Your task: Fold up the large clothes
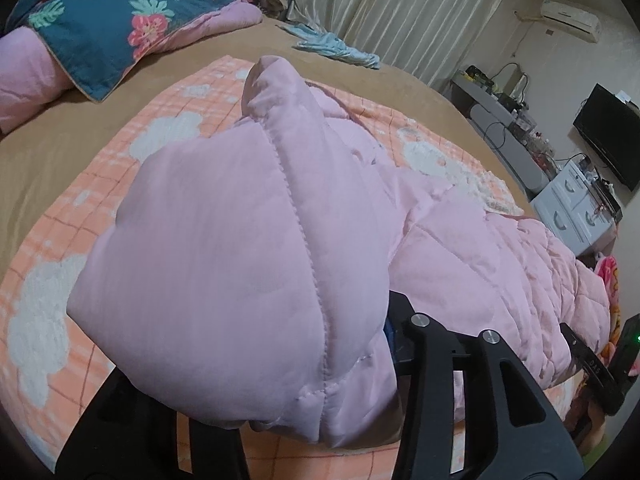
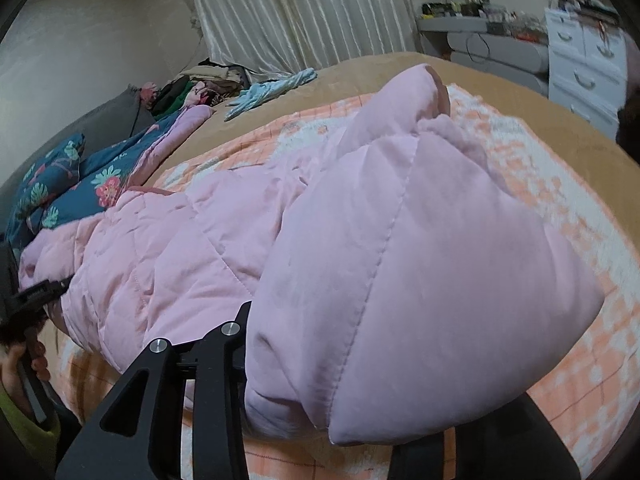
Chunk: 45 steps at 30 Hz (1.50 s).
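Observation:
A large pink quilted garment (image 1: 460,248) lies across an orange checked blanket (image 1: 132,172) on the bed. A thick fold of it (image 1: 224,256) bulges up between the jaws of my left gripper (image 1: 260,320) and hides the fingertips; the gripper is shut on it. In the right wrist view another padded fold (image 2: 432,264) fills my right gripper (image 2: 380,320), which is shut on it the same way. A sleeve-like end (image 2: 416,92) sticks up behind. The right gripper (image 1: 592,364) shows at the garment's far end, and the left one (image 2: 32,296) with a hand (image 2: 24,360) shows likewise.
A blue floral duvet (image 1: 104,28) is heaped at the bed's head, and a light blue garment (image 1: 340,48) lies near the curtain (image 1: 400,12). Folded clothes (image 2: 208,80) are stacked by the wall. White drawers (image 2: 584,64), a desk (image 1: 504,128) and a TV (image 1: 608,132) stand beyond the bed.

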Each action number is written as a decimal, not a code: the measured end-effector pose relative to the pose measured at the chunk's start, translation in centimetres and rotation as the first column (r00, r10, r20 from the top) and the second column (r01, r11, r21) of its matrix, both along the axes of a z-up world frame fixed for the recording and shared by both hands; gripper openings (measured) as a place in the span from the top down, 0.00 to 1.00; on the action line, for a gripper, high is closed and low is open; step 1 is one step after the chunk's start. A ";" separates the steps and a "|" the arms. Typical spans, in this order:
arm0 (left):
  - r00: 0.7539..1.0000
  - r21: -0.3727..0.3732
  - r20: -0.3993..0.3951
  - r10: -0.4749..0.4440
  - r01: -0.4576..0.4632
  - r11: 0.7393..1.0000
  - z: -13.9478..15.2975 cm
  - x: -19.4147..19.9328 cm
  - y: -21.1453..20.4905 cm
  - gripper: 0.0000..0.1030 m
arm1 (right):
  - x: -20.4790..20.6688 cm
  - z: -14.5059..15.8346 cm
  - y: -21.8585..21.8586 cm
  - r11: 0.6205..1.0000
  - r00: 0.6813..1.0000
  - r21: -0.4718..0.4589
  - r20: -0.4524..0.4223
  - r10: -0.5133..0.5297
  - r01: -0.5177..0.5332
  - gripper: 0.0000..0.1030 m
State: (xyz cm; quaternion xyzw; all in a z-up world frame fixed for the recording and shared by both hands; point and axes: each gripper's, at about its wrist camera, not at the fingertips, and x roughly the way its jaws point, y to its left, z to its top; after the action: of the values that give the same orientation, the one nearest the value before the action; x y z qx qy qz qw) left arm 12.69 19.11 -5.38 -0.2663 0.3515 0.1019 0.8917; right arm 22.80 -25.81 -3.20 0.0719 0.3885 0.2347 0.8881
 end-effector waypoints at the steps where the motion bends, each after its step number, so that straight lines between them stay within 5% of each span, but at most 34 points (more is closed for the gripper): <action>1: 1.000 -0.003 -0.004 0.001 -0.001 1.000 -0.3 -0.1 0.1 0.64 | 0.1 -0.3 -0.1 1.000 1.000 0.008 -0.013 -0.007 0.007 0.65; 7: 1.000 -0.011 -0.011 0.008 -0.008 1.000 -1.4 -0.4 0.2 0.55 | 1.0 -2.9 -1.8 0.992 0.985 0.091 -0.160 -0.067 0.082 0.49; 12: 1.000 -0.024 -0.018 0.017 -0.018 1.000 -2.2 -0.8 0.3 0.44 | 1.0 -4.5 -3.5 0.978 0.965 0.142 -0.235 -0.114 0.150 0.19; 24: 0.997 -0.007 -0.075 0.035 -0.036 0.999 -1.6 -2.9 0.0 0.11 | -2.5 -2.6 -5.3 0.977 0.962 0.082 -0.212 -0.173 0.194 0.07; 33: 0.996 0.031 -0.076 0.040 -0.038 0.999 0.7 -5.8 -0.7 0.09 | -6.6 2.0 -6.5 0.984 0.981 0.011 -0.070 -0.179 0.180 0.04; 45: 1.000 0.093 0.021 0.005 -0.007 0.996 5.8 -9.0 -2.8 0.09 | -10.8 6.1 -4.4 0.997 0.997 -0.017 0.037 -0.074 0.075 0.04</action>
State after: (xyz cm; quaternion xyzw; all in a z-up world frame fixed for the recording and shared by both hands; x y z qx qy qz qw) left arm 3.72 16.30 0.37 -0.2268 0.3361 0.1181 0.9064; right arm 11.98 -30.25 2.91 0.0740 0.3715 0.1992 0.9038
